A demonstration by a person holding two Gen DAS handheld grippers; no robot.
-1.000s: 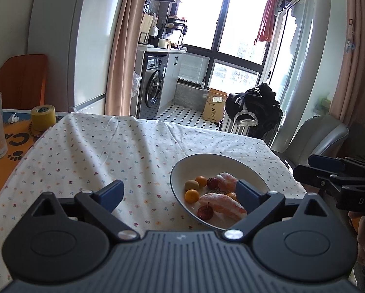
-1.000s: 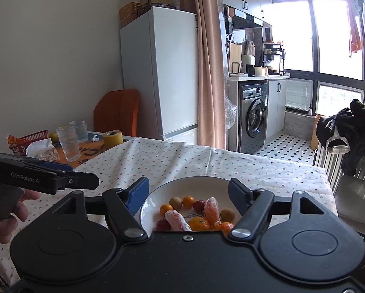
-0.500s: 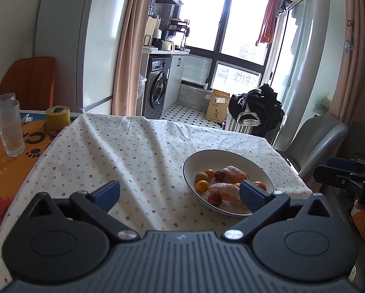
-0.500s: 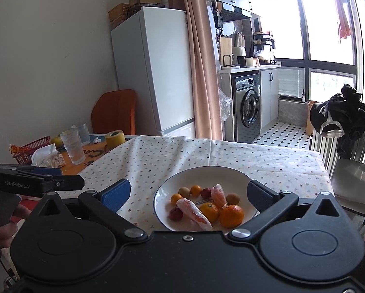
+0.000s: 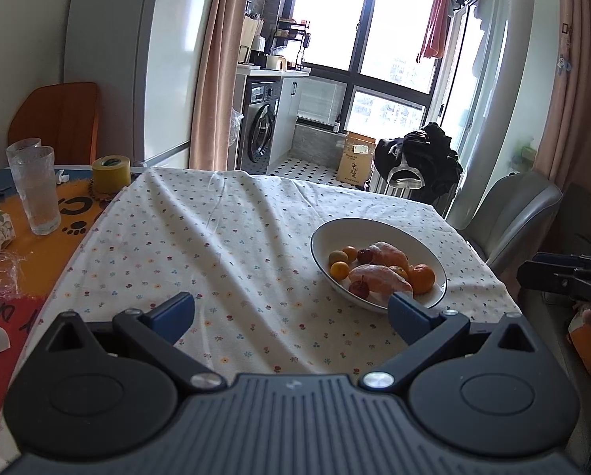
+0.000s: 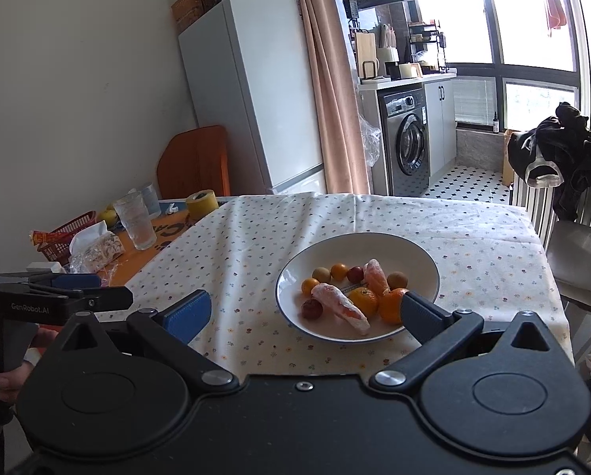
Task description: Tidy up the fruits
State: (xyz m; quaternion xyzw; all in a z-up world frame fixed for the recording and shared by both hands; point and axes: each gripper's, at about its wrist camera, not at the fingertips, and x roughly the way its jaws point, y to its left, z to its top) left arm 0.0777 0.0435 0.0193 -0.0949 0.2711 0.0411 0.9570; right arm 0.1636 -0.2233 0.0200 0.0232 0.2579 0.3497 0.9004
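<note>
White bowl: we count two peeled segments, two oranges; our left gripper and right gripper gape wide, empty.

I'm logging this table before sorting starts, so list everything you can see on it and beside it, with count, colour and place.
bowl: one, white with dark rim, right part of the tablecloth
oranges: two, orange, near side of the bowl
small fruits: several, orange, brownish and dark red, in the bowl
peeled segments: two, pink, in the bowl
tablecloth: one, white with small flowers, over the table
glasses: two, clear, left of the cloth
tape roll: one, yellow, beside the glasses
basket: one, red, far left
left claw: open, empty
right claw: open, empty
</note>
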